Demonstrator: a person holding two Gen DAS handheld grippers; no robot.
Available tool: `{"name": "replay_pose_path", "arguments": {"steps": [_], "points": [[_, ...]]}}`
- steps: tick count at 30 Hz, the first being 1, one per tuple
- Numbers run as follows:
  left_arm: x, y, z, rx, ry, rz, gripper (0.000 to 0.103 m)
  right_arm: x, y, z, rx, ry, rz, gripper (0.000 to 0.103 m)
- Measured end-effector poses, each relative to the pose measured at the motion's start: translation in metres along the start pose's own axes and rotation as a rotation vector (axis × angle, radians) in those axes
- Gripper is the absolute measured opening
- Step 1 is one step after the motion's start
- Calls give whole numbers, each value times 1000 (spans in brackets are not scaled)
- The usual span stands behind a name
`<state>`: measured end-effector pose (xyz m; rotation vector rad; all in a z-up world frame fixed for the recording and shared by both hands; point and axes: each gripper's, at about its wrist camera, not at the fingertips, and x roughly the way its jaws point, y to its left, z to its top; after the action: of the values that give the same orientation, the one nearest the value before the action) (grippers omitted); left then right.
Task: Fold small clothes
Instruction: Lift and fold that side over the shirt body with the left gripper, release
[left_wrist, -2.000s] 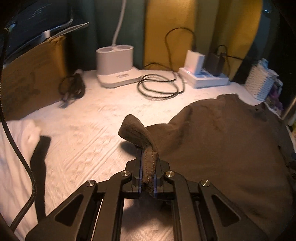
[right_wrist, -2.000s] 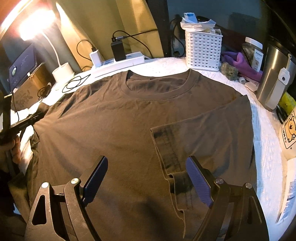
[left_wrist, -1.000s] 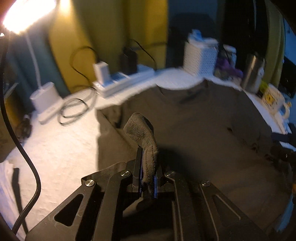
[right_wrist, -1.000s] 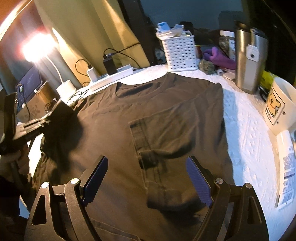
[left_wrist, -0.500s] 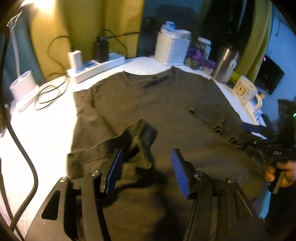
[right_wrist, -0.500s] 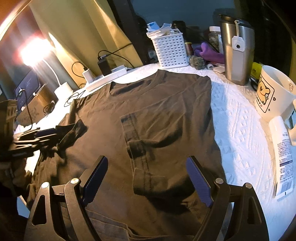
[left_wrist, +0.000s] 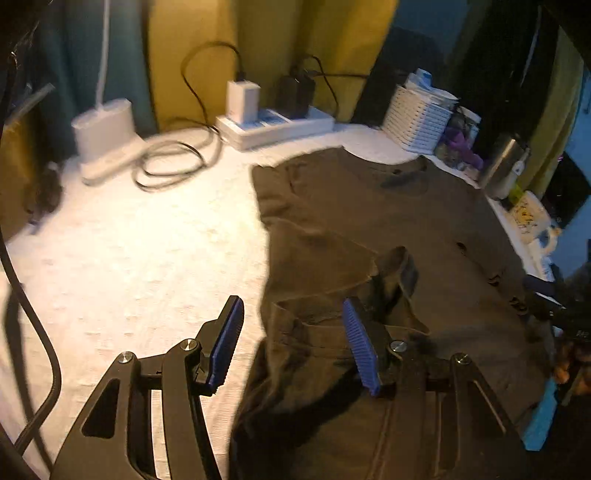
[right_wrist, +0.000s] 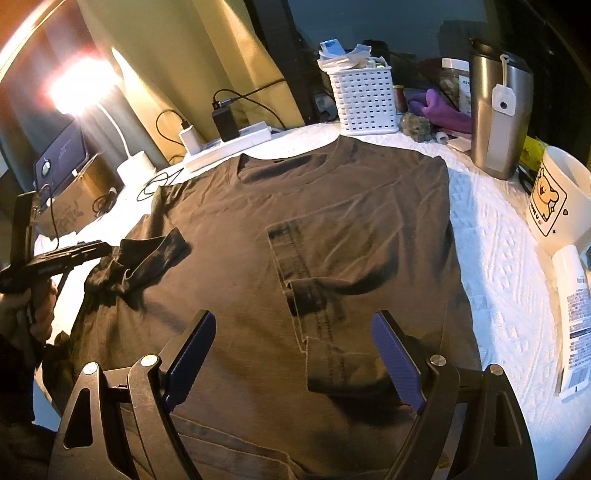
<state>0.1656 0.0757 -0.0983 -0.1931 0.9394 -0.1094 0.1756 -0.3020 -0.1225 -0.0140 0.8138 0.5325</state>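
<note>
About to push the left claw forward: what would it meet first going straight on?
Likely the dark brown cotton T-shirt: its folded-in sleeve lies just ahead of the open left claw. Depth is unclear; the claw may pass above it.

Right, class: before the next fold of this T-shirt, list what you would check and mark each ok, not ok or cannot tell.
1. Left tool open, holding nothing: ok.
2. Right tool open above the T-shirt: ok.
3. Right sleeve folded flat onto the body: ok.
4. Left sleeve lying flat: not ok, bunched up.
5. Mug and steel tumbler off the cloth: ok.
6. Bottom hem straight: cannot tell.
</note>
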Motion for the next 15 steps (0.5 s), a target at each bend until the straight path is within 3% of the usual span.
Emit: {"name": "replay_pose_path", "arguments": {"steps": [8, 15], "points": [[-6, -27, -15, 85, 30, -112, 56, 0, 3, 1, 2, 9, -19, 87], [0, -44, -33, 148, 120, -157, 56, 3, 10, 0, -15, 14, -4, 87]]}}
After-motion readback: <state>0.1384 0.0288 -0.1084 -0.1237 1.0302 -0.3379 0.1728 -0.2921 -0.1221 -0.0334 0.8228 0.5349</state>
